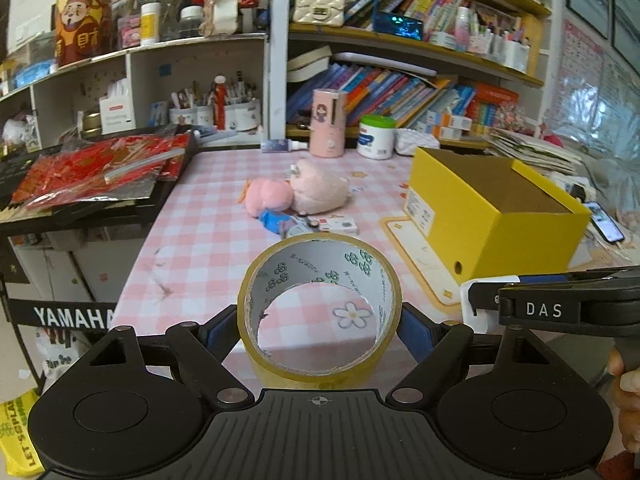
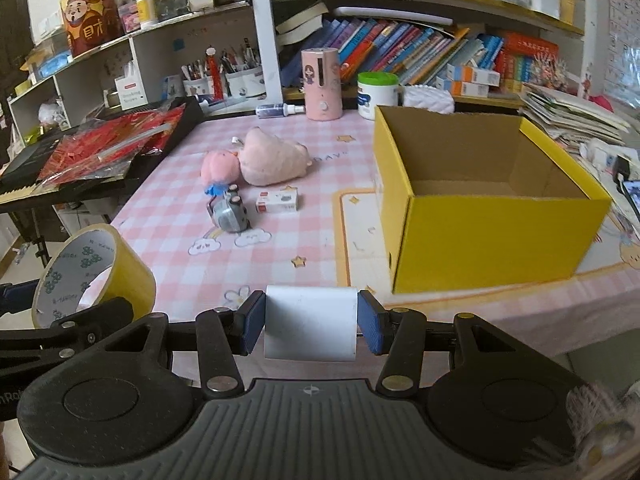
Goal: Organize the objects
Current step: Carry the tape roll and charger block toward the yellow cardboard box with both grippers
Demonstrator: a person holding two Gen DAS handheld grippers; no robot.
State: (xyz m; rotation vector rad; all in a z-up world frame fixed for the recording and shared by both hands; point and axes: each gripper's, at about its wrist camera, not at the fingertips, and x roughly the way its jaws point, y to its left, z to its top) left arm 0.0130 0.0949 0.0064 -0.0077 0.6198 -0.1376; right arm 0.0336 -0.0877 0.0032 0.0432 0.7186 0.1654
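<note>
My left gripper (image 1: 319, 330) is shut on a yellowish roll of packing tape (image 1: 320, 308), held above the near edge of the pink checked table (image 1: 192, 240). The tape roll also shows in the right wrist view (image 2: 94, 276) at lower left. My right gripper (image 2: 311, 326) is shut on a white rectangular block (image 2: 311, 326); the block shows in the left wrist view (image 1: 472, 304). An open, empty yellow box (image 2: 492, 216) stands right of centre; it also shows in the left wrist view (image 1: 492, 216). Two pink plush toys (image 2: 260, 158), a grey toy vehicle (image 2: 232, 214) and a small white carton (image 2: 278, 201) lie mid-table.
A pink cylinder (image 2: 322, 84) and a green-lidded white jar (image 2: 378, 94) stand at the table's back. Shelves of books (image 2: 400, 48) rise behind. A keyboard with red packets (image 2: 100, 148) sits at left. Stacked papers (image 2: 568, 120) and a phone (image 1: 606, 224) lie at right.
</note>
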